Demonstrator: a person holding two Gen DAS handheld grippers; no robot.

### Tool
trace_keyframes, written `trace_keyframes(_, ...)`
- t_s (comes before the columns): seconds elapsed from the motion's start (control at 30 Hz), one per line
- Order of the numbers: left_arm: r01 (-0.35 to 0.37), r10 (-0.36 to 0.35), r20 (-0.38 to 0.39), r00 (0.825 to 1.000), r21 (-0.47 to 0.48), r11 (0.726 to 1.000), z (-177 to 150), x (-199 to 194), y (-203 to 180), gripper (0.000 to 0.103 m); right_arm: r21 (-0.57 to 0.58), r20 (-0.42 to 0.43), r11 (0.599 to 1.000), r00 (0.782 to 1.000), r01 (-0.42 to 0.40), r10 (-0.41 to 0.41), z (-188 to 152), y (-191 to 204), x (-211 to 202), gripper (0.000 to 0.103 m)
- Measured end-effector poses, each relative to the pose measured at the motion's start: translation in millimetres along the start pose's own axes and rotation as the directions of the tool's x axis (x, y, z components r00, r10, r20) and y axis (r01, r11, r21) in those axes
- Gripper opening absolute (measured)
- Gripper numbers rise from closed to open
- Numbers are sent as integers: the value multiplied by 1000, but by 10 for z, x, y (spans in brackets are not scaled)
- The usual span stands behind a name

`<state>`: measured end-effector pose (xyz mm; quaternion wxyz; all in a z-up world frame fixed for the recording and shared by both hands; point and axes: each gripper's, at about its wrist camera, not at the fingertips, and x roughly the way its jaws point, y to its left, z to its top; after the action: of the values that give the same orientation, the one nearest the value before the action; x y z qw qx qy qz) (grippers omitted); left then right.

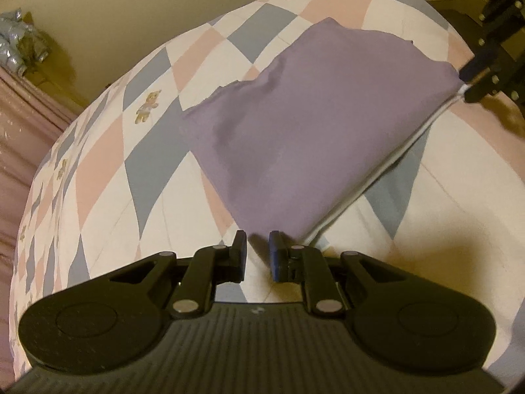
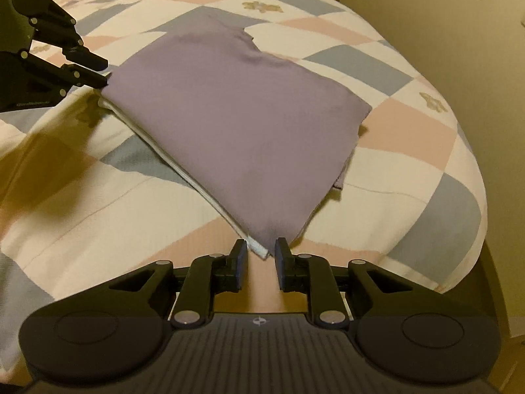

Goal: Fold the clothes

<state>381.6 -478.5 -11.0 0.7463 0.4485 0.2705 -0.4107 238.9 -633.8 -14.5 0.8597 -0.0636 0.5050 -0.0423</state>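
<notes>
- Far left in the left wrist view, a pink curtain-like cloth hangs beside the bed, with a heap of shiny silver stuff against the wall behind it — too blurred to name.
- The bed is covered by a quilt of pink, blue and white diamonds, with small teddy bears printed here and there.
- The left tool hovers low over the quilt at one corner of the cloth, its fingers parted with a clear gap and nothing between them — released. In the right wrist view it shows at the upper left, the tips right at the cloth's far corner.
- In the middle lies the task's thing: a purple garment, folded into a rough square and resting flat on the quilt. A white edge runs along one side of it, under the purple layer. The opposite side is ragged, with a small notch.
- From the right wrist view the purple garment points a corner toward the camera, the white edge peeping out below.
- The right tool sits at that near corner, its fingers spread either side of the tip of the cloth without pinching it. In the left wrist view it appears at the upper right, right at the cloth's corner; there I cannot tell whether it touches.
- A plain cream wall stands past the bed on the right.
</notes>
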Motion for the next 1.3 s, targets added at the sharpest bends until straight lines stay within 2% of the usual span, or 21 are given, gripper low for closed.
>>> trace_keyframes(0.17, 8, -9, -23, 1000, -41, 999, 83, -106, 36, 24, 4, -1, 1000, 1000, -15, 15, 51, -34, -160, 23)
trace_keyframes(0.33, 11, -16, -43, 999, -117, 993, 169, -250, 84, 30, 28, 19, 999, 1000, -22, 22, 178, -85, -402, 36)
trace_keyframes(0.4, 22, -29, -50, 998, -145, 989, 203, -315, 96, 38, 68, 23, 997, 999, -30, 28, 214, -134, -486, 38)
trace_keyframes(0.53, 42, -55, -60, 997, -196, 980, 274, -472, 114, 46, 167, 39, 985, 998, -48, 42, 281, -254, -681, 47)
trace_keyframes(0.6, 52, -67, -64, 996, -220, 974, 321, -557, 122, 57, 188, 39, 981, 998, -55, 49, 308, -281, -762, 52)
trace_keyframes(0.67, 62, -81, -69, 994, -244, 968, 371, -645, 132, 64, 203, 36, 978, 998, -56, 49, 332, -304, -841, 54)
trace_keyframes(0.73, 77, -101, -76, 992, -269, 960, 433, -731, 136, 66, 221, 34, 973, 998, -62, 56, 353, -333, -920, 56)
trace_keyframes(0.8, 84, -112, -80, 990, -298, 951, 497, -813, 144, 74, 242, 36, 967, 997, -74, 68, 372, -369, -1001, 69)
trace_keyframes(0.9, 79, -113, -81, 990, -340, 937, 587, -938, 162, 86, 256, 48, 963, 996, -88, 79, 406, -426, -1120, 79)
trace_keyframes(0.97, 64, -100, -79, 992, -364, 929, 644, -1023, 177, 91, 261, 56, 961, 995, -92, 80, 432, -480, -1201, 92)
trace_keyframes(1.07, 49, -86, -76, 993, -398, 916, 719, -1139, 202, 99, 276, 75, 956, 994, -99, 82, 476, -606, -1317, 99)
trace_keyframes(1.3, -9, -43, -106, 993, -450, 893, 797, -1307, 192, 102, 272, 79, 951, 988, -146, 129, 506, -798, -1354, 101)
